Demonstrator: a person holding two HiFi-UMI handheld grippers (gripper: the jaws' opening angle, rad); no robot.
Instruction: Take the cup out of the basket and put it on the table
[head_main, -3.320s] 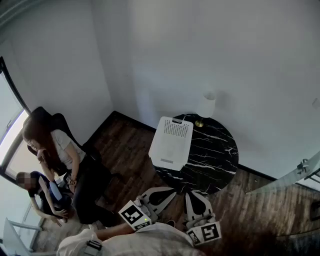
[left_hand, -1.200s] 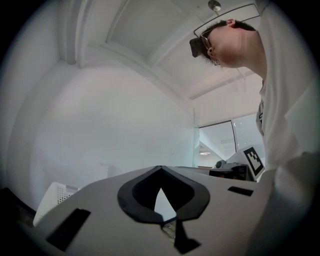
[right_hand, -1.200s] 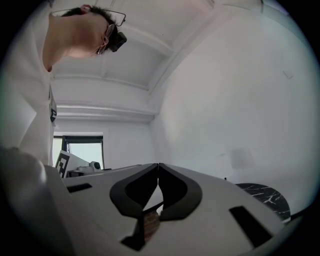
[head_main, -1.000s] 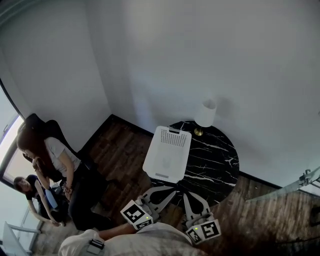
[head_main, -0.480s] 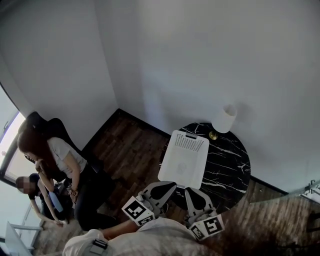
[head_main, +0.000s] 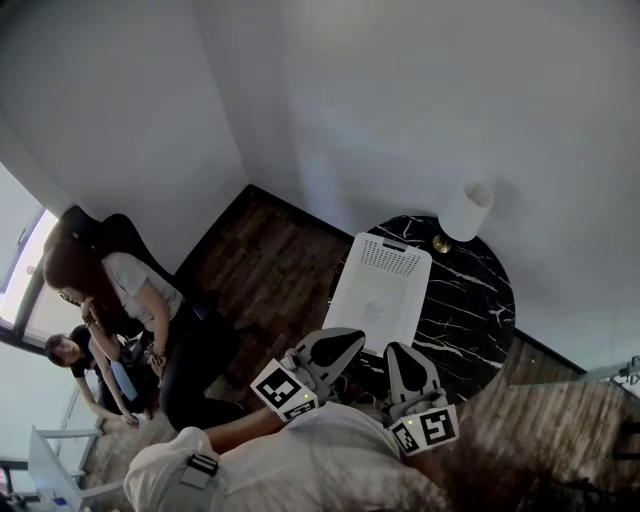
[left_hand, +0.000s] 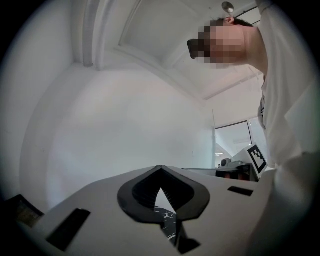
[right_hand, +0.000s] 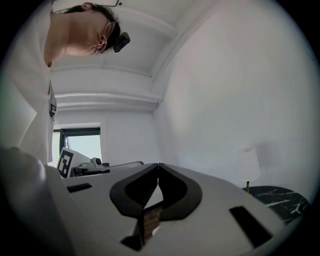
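Observation:
A white slatted basket (head_main: 385, 275) stands on the left side of a round black marble table (head_main: 478, 300). A faint pale shape on its floor may be the cup (head_main: 372, 312); I cannot make it out clearly. My left gripper (head_main: 350, 338) is held just short of the basket's near edge and my right gripper (head_main: 400, 352) sits beside it over the table's near rim. Both point up and away. In the left gripper view the left gripper (left_hand: 159, 168) has its jaw tips touching with nothing held. The right gripper (right_hand: 158, 165) looks the same in its own view.
A white-shaded lamp (head_main: 466, 212) stands at the table's back edge, also visible as the lamp (right_hand: 249, 164) in the right gripper view. Two people (head_main: 125, 295) sit at the left by a black chair (head_main: 100, 232) and a window. White walls enclose the wooden floor (head_main: 265, 255).
The head view has swung, so table and basket now lie further right and higher. Both grippers have come up closer to the basket's near edge, still shut.

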